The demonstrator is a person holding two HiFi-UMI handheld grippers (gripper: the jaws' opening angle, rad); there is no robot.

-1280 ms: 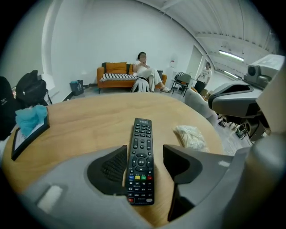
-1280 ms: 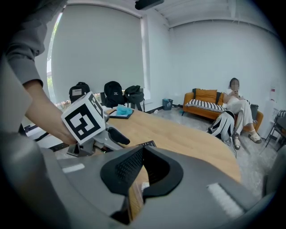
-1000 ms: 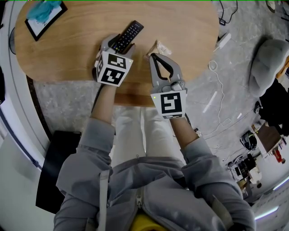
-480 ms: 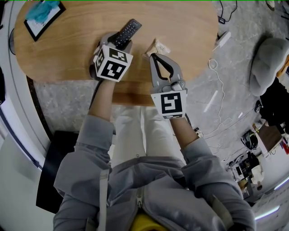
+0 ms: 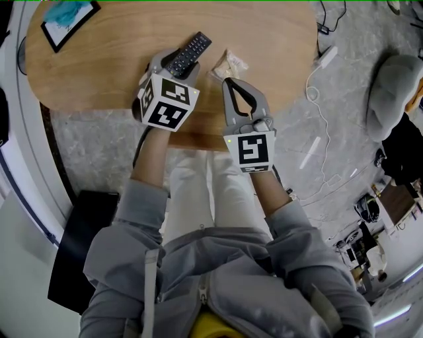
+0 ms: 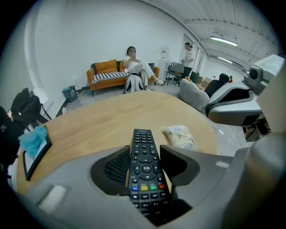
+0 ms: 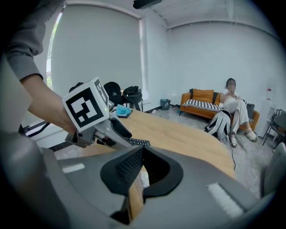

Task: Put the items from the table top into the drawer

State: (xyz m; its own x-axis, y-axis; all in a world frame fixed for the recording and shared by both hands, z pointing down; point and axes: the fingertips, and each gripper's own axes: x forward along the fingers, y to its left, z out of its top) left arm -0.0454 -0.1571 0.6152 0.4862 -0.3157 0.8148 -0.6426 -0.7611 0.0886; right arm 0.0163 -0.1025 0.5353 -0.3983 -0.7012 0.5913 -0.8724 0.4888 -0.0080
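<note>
My left jaws have just been closing, and they now clamp the black remote by its long sides, near the end with the coloured buttons. The rest of its length sticks out past my fingertips, pointing away across the wooden counter. In the head view this left gripper sits above the counter's near edge, about midway along it. The remote slants from there toward the far edge. I cannot tell whether its far end touches the wood.

My right jaws are closed tip to tip with nothing between them. Only a slit lower down between the pads shows the wood behind. In the head view the right gripper hangs over the near edge of the counter, just to the right of the left one and apart from it.

A small pale packet lies flat on the counter just beyond the right jaws' tips and just right of the remote, touching neither. The left gripper view shows the packet beside the remote's far half.

At the counter's far left end lies a black-edged frame with something teal on it, well apart from both grippers.
</note>
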